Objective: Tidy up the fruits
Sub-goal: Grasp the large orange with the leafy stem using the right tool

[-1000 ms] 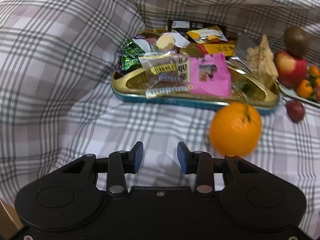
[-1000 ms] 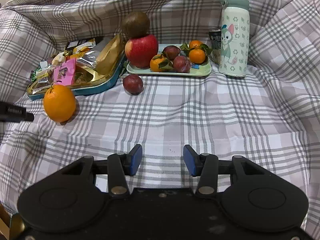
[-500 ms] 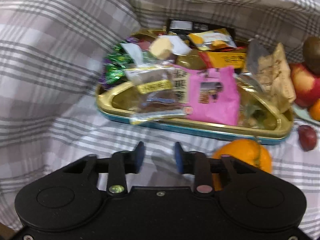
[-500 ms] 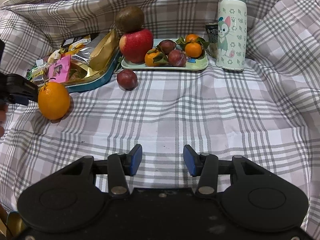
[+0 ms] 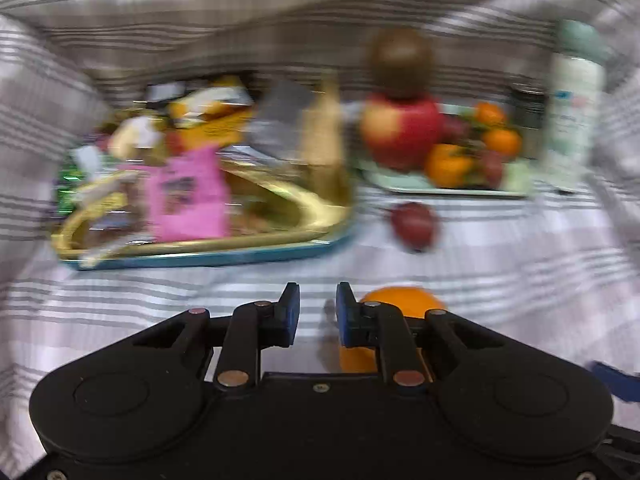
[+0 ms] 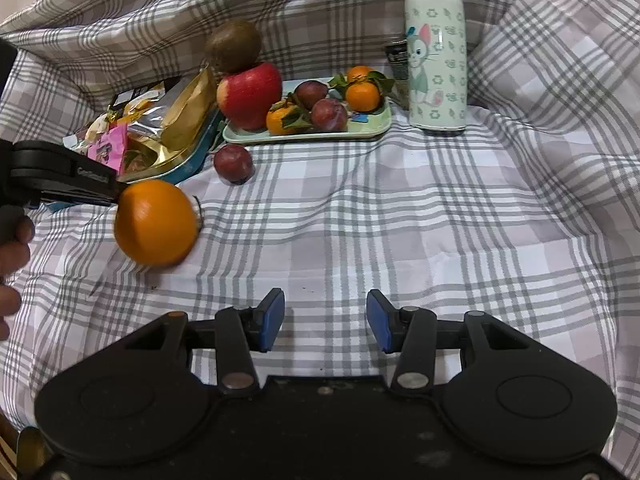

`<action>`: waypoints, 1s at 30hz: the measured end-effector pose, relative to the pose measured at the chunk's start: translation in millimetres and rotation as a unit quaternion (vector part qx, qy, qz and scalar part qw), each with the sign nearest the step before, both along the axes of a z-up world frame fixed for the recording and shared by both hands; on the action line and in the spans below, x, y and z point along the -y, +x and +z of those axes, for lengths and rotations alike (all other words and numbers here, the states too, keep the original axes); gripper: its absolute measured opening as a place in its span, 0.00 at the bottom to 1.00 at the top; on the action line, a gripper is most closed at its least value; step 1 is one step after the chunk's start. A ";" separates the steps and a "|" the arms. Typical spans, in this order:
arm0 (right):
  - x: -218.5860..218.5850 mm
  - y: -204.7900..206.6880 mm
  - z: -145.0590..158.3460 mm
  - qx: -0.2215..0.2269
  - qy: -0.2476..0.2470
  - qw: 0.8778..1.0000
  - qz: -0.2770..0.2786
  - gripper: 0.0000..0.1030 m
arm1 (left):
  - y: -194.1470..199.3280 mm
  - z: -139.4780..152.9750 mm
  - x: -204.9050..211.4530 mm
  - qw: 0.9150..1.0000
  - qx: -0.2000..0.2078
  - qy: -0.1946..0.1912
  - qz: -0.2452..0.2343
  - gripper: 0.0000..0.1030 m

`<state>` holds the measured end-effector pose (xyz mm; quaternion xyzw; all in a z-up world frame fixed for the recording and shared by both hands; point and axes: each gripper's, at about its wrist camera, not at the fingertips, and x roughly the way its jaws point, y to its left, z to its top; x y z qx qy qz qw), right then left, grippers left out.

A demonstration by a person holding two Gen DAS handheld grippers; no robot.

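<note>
A large orange (image 6: 155, 229) lies on the checked cloth. In the blurred left wrist view it sits just right of and partly under my right finger (image 5: 402, 302). My left gripper (image 5: 317, 312) is open and empty, its jaws a small gap apart, not around the orange. In the right wrist view the left gripper's finger (image 6: 60, 180) reaches the orange from the left. A loose plum (image 6: 233, 163) lies in front of the pale green fruit tray (image 6: 304, 135), which holds an apple (image 6: 250, 94), tangerines and plums. My right gripper (image 6: 325, 322) is open and empty above the cloth.
A gold-and-blue snack tin (image 6: 188, 160) full of packets stands left of the fruit tray. A brown kiwi (image 6: 234, 45) rests on the apple. A cartoon-printed bottle (image 6: 435, 52) and a dark can (image 6: 398, 62) stand at the back right. Cloth folds rise all around.
My left gripper has swung right and come in beside the orange, which now sits lower and partly under its right finger. My right gripper has moved closer to the cloth.
</note>
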<state>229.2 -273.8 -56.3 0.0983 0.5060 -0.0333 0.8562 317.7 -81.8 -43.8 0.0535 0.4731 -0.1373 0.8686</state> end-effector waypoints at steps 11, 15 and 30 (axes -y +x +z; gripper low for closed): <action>-8.6 -17.2 2.3 0.005 -0.022 1.000 0.014 0.45 | -11.8 5.8 -7.1 0.999 -0.029 -0.031 0.001 0.26; -8.9 -18.8 -2.3 -0.013 0.007 1.000 0.014 0.45 | -16.8 -0.7 -21.1 0.999 -0.037 -0.021 0.013 0.26; -20.6 -26.1 36.7 0.084 0.003 0.996 0.017 0.55 | -37.0 -7.9 -31.4 0.999 -0.032 0.008 0.012 0.26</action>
